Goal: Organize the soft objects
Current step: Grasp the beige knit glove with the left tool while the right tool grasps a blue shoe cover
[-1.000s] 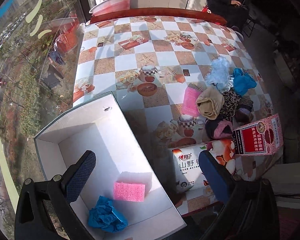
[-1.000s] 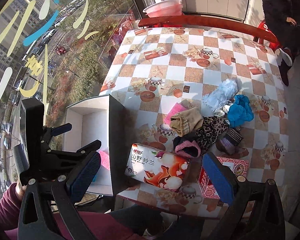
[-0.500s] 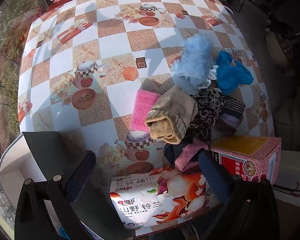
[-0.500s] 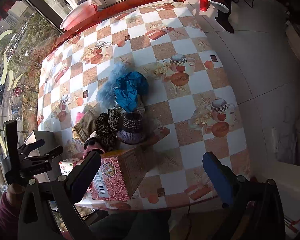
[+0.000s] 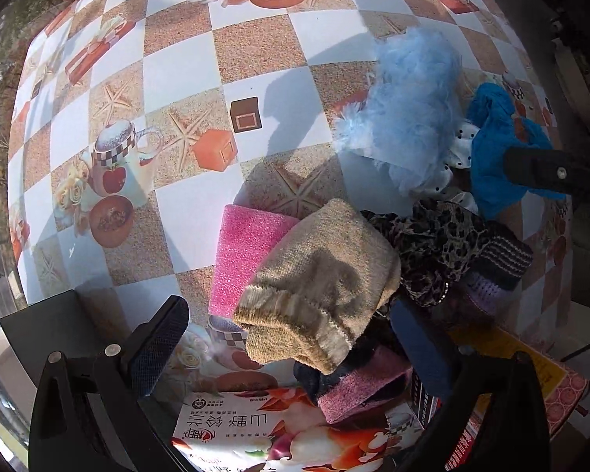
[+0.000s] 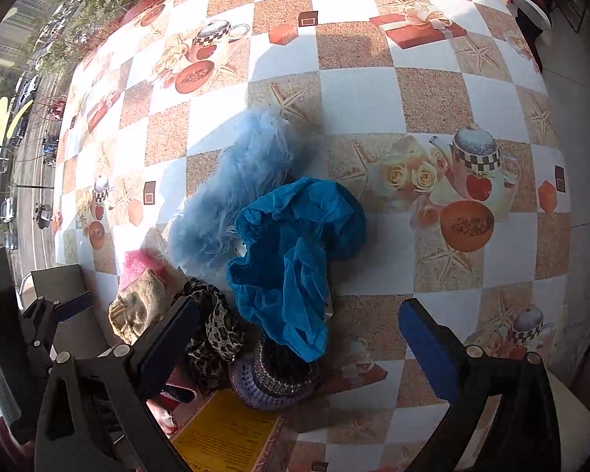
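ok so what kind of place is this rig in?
Probably a home, several floors up: a table under a checked, teacup-printed vinyl tablecloth, a big window overlooking a street with parked cars, and a pile of soft things such as a beige knitted sock.

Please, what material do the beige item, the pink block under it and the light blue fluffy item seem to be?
The beige item looks like knitted yarn, matt, with a ribbed cuff. The pink block seems to be foam sponge: its surface is grainy and porous. The light blue fluffy item may be faux fur or feathers, with loose wispy fibres; I cannot tell which.
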